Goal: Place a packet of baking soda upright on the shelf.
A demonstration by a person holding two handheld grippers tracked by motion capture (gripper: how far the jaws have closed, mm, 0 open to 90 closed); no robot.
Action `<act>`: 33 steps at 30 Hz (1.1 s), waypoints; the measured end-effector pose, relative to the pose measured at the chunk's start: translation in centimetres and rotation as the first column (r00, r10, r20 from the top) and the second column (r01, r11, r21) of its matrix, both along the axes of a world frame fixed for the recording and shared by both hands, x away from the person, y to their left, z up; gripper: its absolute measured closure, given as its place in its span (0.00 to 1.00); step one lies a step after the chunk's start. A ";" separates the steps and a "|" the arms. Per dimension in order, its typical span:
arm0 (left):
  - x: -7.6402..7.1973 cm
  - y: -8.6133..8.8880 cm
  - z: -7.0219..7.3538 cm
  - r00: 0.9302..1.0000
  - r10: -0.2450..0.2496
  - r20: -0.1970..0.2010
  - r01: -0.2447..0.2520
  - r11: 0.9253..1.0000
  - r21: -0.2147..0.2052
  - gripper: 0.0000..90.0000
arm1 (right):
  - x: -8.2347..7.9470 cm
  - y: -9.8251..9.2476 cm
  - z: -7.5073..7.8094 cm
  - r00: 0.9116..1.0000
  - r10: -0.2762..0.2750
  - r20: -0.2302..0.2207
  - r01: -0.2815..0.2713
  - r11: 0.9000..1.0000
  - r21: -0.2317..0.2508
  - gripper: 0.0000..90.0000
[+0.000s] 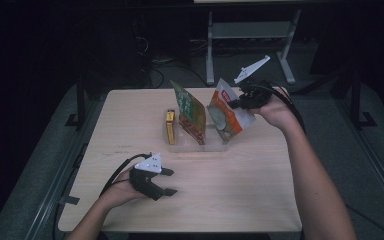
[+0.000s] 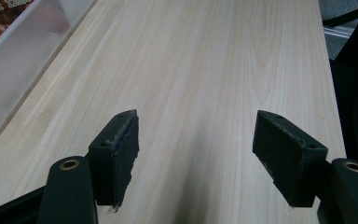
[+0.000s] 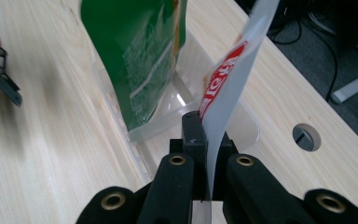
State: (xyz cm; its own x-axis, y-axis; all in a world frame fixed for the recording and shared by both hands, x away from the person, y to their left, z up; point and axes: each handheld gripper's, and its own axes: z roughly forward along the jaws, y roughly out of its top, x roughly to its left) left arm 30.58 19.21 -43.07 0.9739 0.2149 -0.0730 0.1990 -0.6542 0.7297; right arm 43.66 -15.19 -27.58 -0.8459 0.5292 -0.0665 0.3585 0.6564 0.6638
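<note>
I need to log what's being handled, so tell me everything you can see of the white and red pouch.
The white and red pouch is a thin, flat, flexible packet, white with a red label and a round pale picture on its face. It hangs tilted over the right end of the clear tray, pinched at its edge by the shut right gripper.

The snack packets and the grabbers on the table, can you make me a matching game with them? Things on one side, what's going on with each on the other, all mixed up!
Things:
1. white and red pouch
2. green packet
3. yellow box
4. left gripper

States:
A. open, nothing between its jaws
B. standing in the middle of the clear tray
C. pinched by the right gripper
D. standing at the tray's left end

Pairs: 1-C, 2-B, 3-D, 4-A
</note>
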 end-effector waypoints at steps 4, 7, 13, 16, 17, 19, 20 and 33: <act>0.0 0.0 0.0 1.000 -0.007 0.002 0.007 1.000 0.008 0.34 | 0.6 0.2 -0.8 1.000 -0.004 -0.020 0.004 1.000 -0.002 1.00; 0.0 -0.1 -0.2 1.000 -0.007 -0.003 0.007 1.000 0.006 0.34 | 1.1 0.4 -1.4 0.999 -0.024 -0.030 0.023 1.000 -0.010 1.00; -0.1 0.0 -0.3 1.000 -0.008 -0.004 0.008 1.000 0.004 0.33 | 1.7 0.7 -2.5 0.998 -0.034 -0.048 0.034 0.999 -0.002 1.00; -0.1 0.0 -0.3 1.000 -0.009 0.001 0.009 1.000 0.004 0.33 | 1.9 0.5 -2.9 0.998 -0.038 -0.054 0.039 0.999 0.011 0.99; -0.1 0.0 -0.3 1.000 -0.008 0.000 0.008 1.000 0.005 0.32 | 1.9 0.5 -2.9 0.998 -0.041 -0.053 0.042 0.999 0.016 0.99; 0.0 -0.1 -0.3 1.000 -0.008 -0.001 0.008 1.000 0.007 0.32 | 1.9 0.4 -3.0 0.998 -0.042 -0.046 0.044 0.999 0.032 0.98; 0.0 -0.1 -0.3 1.000 -0.009 -0.001 0.009 1.000 0.007 0.32 | 1.9 0.5 -3.0 0.997 -0.048 -0.053 0.050 0.998 0.035 0.98; -0.2 -0.2 -0.3 1.000 -0.016 0.004 0.016 1.000 0.002 0.31 | 0.9 -0.3 -2.6 0.992 -0.123 -0.042 0.126 0.987 0.100 0.40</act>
State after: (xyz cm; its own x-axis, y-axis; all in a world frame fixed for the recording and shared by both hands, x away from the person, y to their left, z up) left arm 30.40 19.06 -43.33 0.9775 0.1994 -0.0685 0.1855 -0.6587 0.7292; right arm 44.59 -15.51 -30.17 -0.7738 0.6330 0.0224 0.4580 0.5347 0.7102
